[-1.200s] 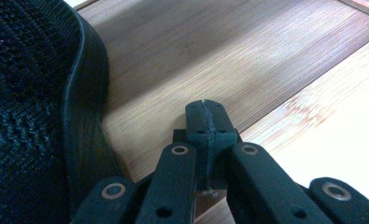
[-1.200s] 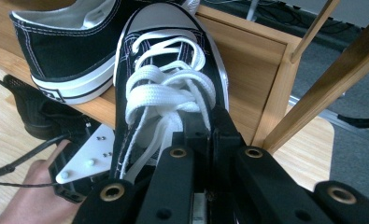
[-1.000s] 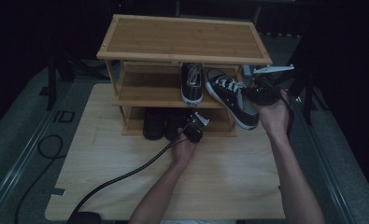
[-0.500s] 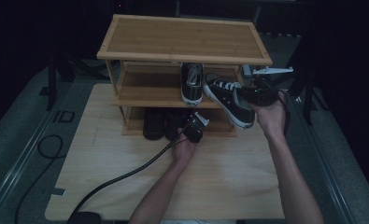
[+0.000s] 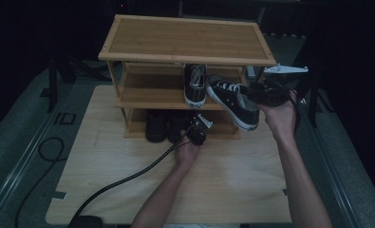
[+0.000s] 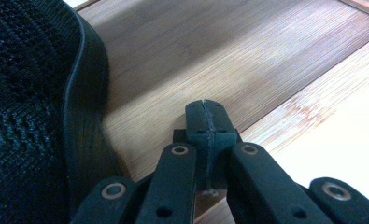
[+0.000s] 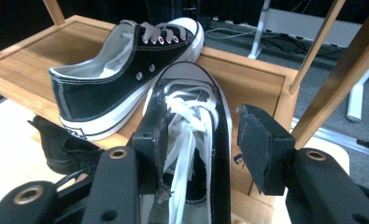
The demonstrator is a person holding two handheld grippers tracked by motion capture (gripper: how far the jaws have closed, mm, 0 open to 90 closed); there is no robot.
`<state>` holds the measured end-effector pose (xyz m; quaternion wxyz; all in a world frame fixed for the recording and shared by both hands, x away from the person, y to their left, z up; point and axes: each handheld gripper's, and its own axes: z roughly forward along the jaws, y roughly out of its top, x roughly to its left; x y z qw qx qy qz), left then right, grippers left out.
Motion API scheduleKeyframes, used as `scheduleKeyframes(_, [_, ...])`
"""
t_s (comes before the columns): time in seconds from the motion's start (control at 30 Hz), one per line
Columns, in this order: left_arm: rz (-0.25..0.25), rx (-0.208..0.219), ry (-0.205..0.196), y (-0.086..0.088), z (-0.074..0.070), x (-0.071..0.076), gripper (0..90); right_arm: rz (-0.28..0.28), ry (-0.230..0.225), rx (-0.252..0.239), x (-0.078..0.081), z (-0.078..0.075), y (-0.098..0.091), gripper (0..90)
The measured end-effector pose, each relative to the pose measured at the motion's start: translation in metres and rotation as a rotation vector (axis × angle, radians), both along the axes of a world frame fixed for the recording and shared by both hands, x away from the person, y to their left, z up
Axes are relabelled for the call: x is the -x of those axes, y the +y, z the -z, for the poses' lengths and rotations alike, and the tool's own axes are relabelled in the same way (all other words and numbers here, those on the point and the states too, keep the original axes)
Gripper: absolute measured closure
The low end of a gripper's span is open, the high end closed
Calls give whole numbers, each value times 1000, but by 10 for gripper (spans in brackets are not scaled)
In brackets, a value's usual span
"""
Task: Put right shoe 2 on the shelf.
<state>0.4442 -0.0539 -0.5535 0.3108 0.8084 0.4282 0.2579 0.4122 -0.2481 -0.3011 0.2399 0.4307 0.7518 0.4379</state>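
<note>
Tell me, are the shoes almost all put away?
Nearly, it seems. One sneaker already sits on the middle shelf, and dark shoes are on the bottom one. The right claw grips the second sneaker, tilted, its toe reaching over that shelf beside the first. It isn't set down yet. The left claw is shut and empty by the bottom shelf.

No readable text, labels, brands or numbers appear on anything.
</note>
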Motion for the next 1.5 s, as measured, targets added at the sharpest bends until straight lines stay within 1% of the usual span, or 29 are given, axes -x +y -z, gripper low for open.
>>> scheduleKeyframes(0.13, [0, 1, 0, 0, 0, 0, 900, -10, -16, -17, 7, -6, -4, 526])
scheduleKeyframes(0.2, [0, 1, 0, 0, 0, 0, 900, -15, -20, -12, 10, -6, -6, 538])
scheduleKeyframes(0.23, [0, 0, 0, 0, 0, 0, 900, -13, -26, -8, 13, -7, -8, 558])
scheduleKeyframes(0.33, [0, 0, 0, 0, 0, 0, 900, -8, -36, -8, 20, -7, -15, 651])
scheduleKeyframes(0.37, [-1, -1, 0, 0, 0, 0, 900, -9, -38, 1, 22, -7, -17, 684])
scheduleKeyframes(0.4, [-1, -1, 0, 0, 0, 0, 900, -5, -41, 15, 25, -7, -19, 706])
scheduleKeyframes(0.5, [-2, -1, 1, 0, 0, 0, 900, 9, -56, 64, 30, -8, -24, 823])
scheduleKeyframes(0.57, [-1, 0, 0, 0, 0, 0, 900, 13, -51, 85, 32, -7, -27, 899])
scheduleKeyframes(0.6, [-1, 1, 1, 0, 0, 0, 900, 18, -51, 99, 33, -6, -28, 900])
scheduleKeyframes(0.63, [-1, 1, 1, 0, 0, 0, 900, 18, -51, 99, 33, -6, -28, 900])
scheduleKeyframes(0.67, [0, 0, 0, 0, 0, 0, 900, 32, -49, 122, 36, -3, -31, 900])
scheduleKeyframes(0.73, [0, 0, 0, 0, 0, 0, 900, 30, -43, 122, 37, -2, -33, 900])
scheduleKeyframes(0.77, [0, 1, 1, 0, 0, 0, 900, 36, -37, 130, 40, 2, -36, 900])
scheduleKeyframes(0.83, [-1, -1, 1, 0, 0, 0, 900, 28, -28, 127, 45, 7, -38, 900])
scheduleKeyframes(1.03, [-1, -1, 1, 0, 0, 0, 900, 6, 2, 151, 59, 22, -39, 900])
scheduleKeyframes(1.1, [0, -1, 1, 0, 0, 0, 900, 1, 6, 158, 62, 25, -40, 900])
scheduleKeyframes(1.23, [0, 1, 1, 0, 0, 0, 900, -16, 29, 175, 68, 27, -43, 900])
scheduleKeyframes(1.33, [0, 0, 0, 0, 0, 0, 900, -28, 41, 199, 73, 30, -43, 900])
scheduleKeyframes(1.5, [0, -2, 1, 0, 0, 0, 900, -47, 56, 213, 81, 37, -42, 900])
